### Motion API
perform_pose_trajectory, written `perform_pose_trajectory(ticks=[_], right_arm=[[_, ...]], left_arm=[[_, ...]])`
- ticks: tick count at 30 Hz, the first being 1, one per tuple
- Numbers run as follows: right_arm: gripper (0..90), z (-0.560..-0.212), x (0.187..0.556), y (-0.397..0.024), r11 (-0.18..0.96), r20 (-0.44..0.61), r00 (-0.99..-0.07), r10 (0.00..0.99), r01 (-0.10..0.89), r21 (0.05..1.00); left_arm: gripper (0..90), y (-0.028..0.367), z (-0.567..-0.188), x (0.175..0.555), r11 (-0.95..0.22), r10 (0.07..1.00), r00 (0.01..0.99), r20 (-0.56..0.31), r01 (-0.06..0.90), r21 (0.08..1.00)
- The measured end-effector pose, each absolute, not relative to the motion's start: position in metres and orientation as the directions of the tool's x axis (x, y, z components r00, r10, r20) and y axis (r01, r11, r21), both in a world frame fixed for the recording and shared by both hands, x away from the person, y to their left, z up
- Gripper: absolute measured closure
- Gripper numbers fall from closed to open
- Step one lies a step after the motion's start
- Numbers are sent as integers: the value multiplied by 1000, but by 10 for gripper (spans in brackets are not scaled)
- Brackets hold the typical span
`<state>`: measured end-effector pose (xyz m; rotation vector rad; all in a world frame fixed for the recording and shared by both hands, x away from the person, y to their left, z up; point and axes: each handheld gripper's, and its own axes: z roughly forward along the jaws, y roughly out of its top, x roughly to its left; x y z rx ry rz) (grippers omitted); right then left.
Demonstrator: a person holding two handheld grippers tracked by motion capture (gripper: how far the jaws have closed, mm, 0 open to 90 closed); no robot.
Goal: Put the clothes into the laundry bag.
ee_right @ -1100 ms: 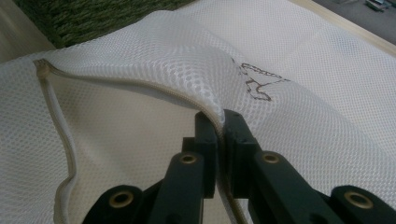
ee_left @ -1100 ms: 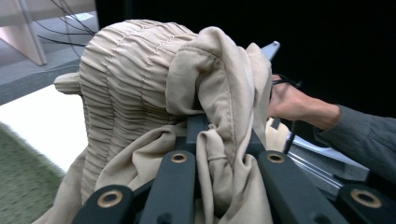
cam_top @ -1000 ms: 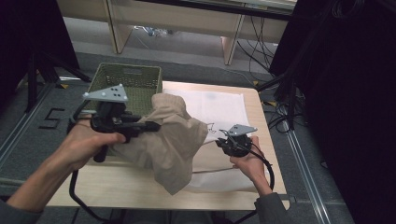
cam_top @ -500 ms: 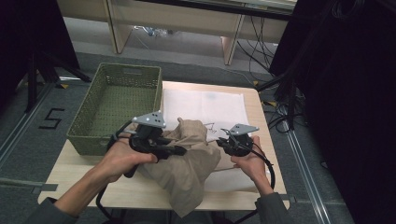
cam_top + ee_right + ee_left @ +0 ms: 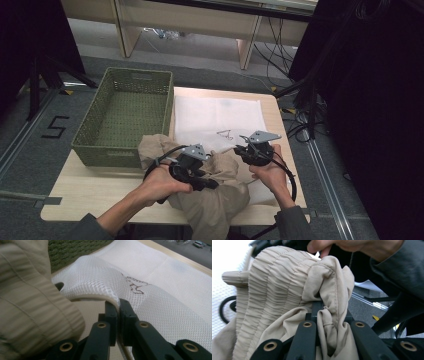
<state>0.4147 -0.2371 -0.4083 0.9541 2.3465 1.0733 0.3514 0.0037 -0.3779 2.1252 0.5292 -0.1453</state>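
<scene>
- Garment, beige, lies bunched at the tabletop front edge, partly over the mesh bag.
- Left gripper: fingers clenched on a garment fold.
- Right gripper: fingers pinch the bag's rim, lifting it.
- Step, as I read it: bagging the garment.
- Next: hold the mouth open, feed the fold in.

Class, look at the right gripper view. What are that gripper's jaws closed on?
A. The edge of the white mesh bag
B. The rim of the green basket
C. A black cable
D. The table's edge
A: the right gripper has its jaws pinched on the lifted edge of the white mesh bag.
</scene>
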Motion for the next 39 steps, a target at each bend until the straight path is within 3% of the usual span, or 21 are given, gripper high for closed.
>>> perform_pose_trajectory(ticks=[10, 17, 21, 28, 29, 30, 31, 35, 39], right_arm=[[875, -398, 412, -234, 478, -80, -706, 704, 388, 788], [878, -392, 411, -236, 470, -83, -704, 705, 376, 799], [878, -389, 410, -235, 470, -90, -705, 703, 366, 803], [882, -387, 409, -234, 466, -89, -704, 705, 364, 807], [883, -384, 409, -235, 459, -85, -703, 706, 363, 811], [883, -383, 410, -236, 456, -85, -703, 707, 359, 814], [883, -382, 410, -237, 457, -85, -704, 705, 360, 813], [883, -385, 410, -240, 456, -82, -694, 715, 375, 807], [883, -389, 412, -243, 451, -73, -691, 719, 385, 806]], left_arm=[[800, -25, -407, 370, -522, 381, 873, -304, 475, 708], [798, -38, -418, 390, -494, 487, 827, -281, 526, 693], [793, -47, -424, 390, -530, 480, 839, -258, 512, 676], [793, -46, -415, 406, -426, 572, 776, -267, 559, 712], [791, -47, -414, 409, -412, 589, 766, -258, 559, 719], [786, -51, -420, 411, -436, 616, 764, -192, 533, 725], [776, -55, -426, 412, -442, 635, 755, -164, 529, 725], [710, -60, -439, 417, -418, 651, 735, -190, 556, 719], [546, -58, -434, 407, -457, 621, 769, -155, 515, 725]])
